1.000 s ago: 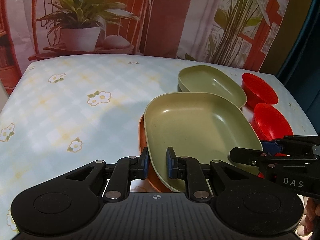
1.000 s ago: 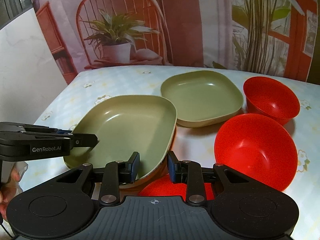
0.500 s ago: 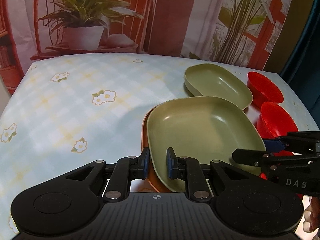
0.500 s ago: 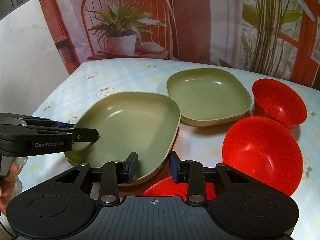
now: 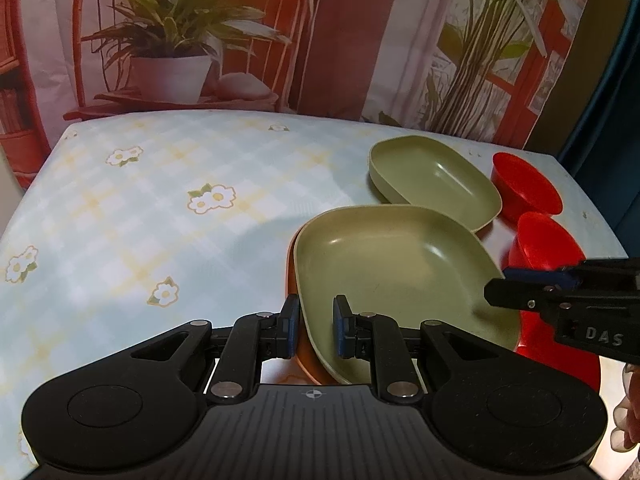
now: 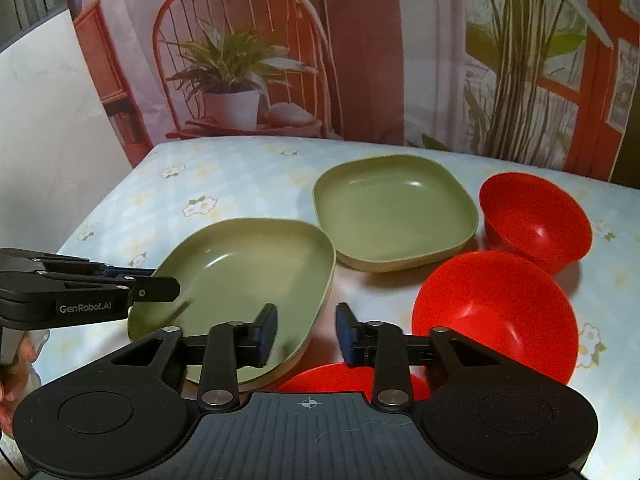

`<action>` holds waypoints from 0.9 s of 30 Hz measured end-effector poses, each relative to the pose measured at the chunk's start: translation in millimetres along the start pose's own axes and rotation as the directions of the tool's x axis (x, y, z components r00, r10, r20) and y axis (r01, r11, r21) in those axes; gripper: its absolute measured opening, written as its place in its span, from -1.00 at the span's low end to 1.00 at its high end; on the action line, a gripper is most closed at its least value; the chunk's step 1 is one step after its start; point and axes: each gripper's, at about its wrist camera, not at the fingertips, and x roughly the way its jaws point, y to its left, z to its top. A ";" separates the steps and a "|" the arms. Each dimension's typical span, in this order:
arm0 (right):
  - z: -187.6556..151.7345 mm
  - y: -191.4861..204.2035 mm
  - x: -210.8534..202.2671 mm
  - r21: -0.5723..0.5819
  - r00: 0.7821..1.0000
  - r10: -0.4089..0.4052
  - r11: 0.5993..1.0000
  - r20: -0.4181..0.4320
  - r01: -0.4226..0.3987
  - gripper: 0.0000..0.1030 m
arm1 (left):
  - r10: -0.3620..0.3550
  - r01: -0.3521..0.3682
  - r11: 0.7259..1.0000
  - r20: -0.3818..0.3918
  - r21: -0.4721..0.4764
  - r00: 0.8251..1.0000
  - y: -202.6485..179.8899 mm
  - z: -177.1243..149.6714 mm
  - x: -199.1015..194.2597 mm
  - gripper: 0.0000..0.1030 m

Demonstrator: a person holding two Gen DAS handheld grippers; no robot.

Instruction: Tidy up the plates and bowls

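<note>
- Left tool [image 5: 314, 330]: pads pinch the near rim of the large green plate [image 5: 396, 276], one pad inside the rim, one outside.
- Under that plate an orange plate [image 5: 291, 276] shows as a thin edge on the left; the two lie nested.
- Right tool [image 6: 306, 334]: jaws closing, straddling the right corner of the same green plate; the left pad lies over the plate's inner surface, the right pad outside. Contact of the pads with the rim is hard to judge from this angle.
- A red dish [image 6: 340, 376] lies just under the right tool, mostly hidden by its body.
- Near red bowl [image 6: 496, 316] sits right of the large plate, upright on the worktop [image 6: 248, 172].
- Small green plate [image 6: 394, 210] sits farther back, close behind the large one.
- Far red bowl [image 6: 536, 220] stands right of the small plate, behind the near bowl.
- A hand [image 6: 12, 364] shows at the left edge, holding the left tool.
- Backdrop [image 6: 360, 40] with printed chair and plants hangs behind the worktop.
</note>
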 end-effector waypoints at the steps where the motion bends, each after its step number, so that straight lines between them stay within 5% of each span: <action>1: -0.3 -0.1 1.6 0.000 1.000 0.003 1.000 -0.009 -0.003 -0.76 | 0.015 -0.015 1.000 0.005 0.006 1.000 0.0 0.0 -1.0 -0.63; 14: -3.4 1.4 8.5 0.001 0.999 0.002 1.000 -0.032 -0.002 -0.80 | 0.024 -0.024 1.000 0.012 0.004 1.000 4.0 5.4 -1.2 -0.63; 27: 16.0 -19.4 -10.2 -0.026 0.999 -0.015 1.000 0.040 0.016 -0.67 | 0.073 -0.074 0.997 0.047 0.006 0.996 -5.8 26.7 -16.8 -0.63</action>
